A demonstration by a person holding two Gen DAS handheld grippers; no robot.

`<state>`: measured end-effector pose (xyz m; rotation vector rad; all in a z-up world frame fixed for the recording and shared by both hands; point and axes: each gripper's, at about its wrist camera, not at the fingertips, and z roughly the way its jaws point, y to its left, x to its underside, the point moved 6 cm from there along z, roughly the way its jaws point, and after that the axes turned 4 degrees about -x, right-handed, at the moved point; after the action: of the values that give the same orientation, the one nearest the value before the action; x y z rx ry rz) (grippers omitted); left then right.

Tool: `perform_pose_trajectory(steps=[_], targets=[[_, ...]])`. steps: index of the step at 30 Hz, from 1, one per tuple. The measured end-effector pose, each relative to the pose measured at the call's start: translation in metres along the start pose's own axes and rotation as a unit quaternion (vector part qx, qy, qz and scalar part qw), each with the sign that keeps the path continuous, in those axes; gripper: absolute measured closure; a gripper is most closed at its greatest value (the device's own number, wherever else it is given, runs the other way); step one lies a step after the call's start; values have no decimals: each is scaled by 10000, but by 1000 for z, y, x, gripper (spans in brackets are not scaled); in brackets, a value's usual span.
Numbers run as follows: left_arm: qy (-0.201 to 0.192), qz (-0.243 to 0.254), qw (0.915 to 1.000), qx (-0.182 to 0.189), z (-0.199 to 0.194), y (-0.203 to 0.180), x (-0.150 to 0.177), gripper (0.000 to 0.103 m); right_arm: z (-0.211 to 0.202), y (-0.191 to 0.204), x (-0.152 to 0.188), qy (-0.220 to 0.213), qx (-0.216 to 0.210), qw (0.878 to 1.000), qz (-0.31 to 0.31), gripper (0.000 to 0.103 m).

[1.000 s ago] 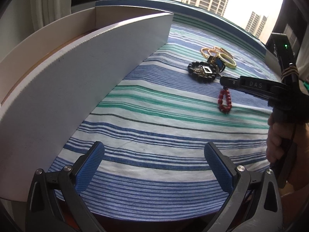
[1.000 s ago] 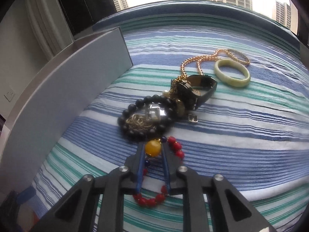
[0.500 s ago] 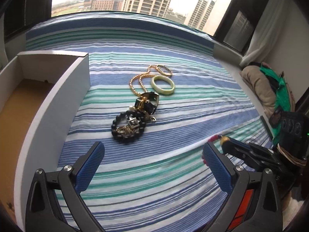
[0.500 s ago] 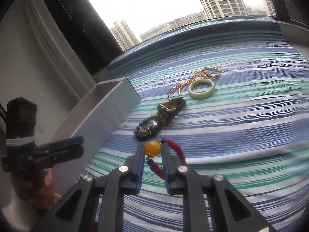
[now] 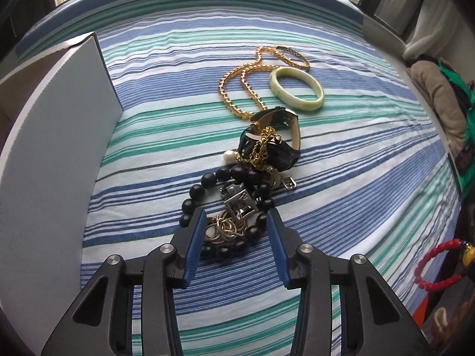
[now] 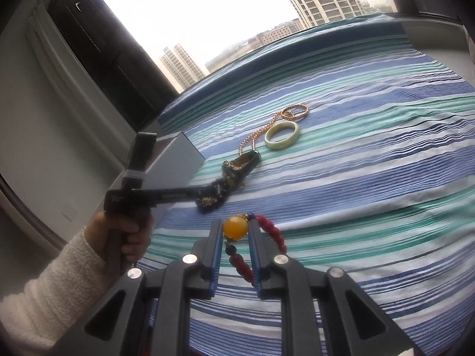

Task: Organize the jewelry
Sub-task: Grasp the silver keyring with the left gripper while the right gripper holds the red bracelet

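Left claw (image 5: pixel 236 221) hides part of the black bead bracelet (image 5: pixel 225 195).

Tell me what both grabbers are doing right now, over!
Right gripper shut on the red bracelet, lifted off the striped cloth. Left gripper, jaws just closing, straddles the black bead bracelet. Thin chains tangled inside it.

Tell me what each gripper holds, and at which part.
Right gripper: red bead bracelet, clamped at its amber bead. Left gripper: jaws closing around black bead bracelet, not yet gripping.
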<state>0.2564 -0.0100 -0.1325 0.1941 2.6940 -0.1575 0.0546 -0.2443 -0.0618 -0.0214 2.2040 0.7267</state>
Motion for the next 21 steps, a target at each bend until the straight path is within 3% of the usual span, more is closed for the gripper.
perform_pose_trajectory(steps=[3, 5, 6, 7, 8, 11, 21], targets=[[-47, 15, 10000, -13, 5, 2, -1, 64, -1, 4, -1, -11, -20, 10000, -34, 85], [-55, -44, 10000, -34, 5, 5, -2, 81, -4, 8, -1, -13, -45, 10000, -77, 85], [-46, -101, 9999, 34, 5, 7, -3, 84, -4, 10, 0, -17, -54, 9999, -93, 85], [-28, -178, 9998, 114, 2, 9, -2, 97, -5, 12, 0, -17, -60, 9999, -114, 85], [1, -254, 9996, 139, 0, 11, -2, 100, -5, 13, 0, -16, -54, 9999, -132, 85], [-89, -613, 9971, 451, -16, 18, -4, 103, -6, 15, 1, 2, -44, 9999, -146, 85], [-1036, -1282, 9788, 1215, -120, 30, -9, 103, 0, 22, -1, 71, -111, 9997, -199, 85]])
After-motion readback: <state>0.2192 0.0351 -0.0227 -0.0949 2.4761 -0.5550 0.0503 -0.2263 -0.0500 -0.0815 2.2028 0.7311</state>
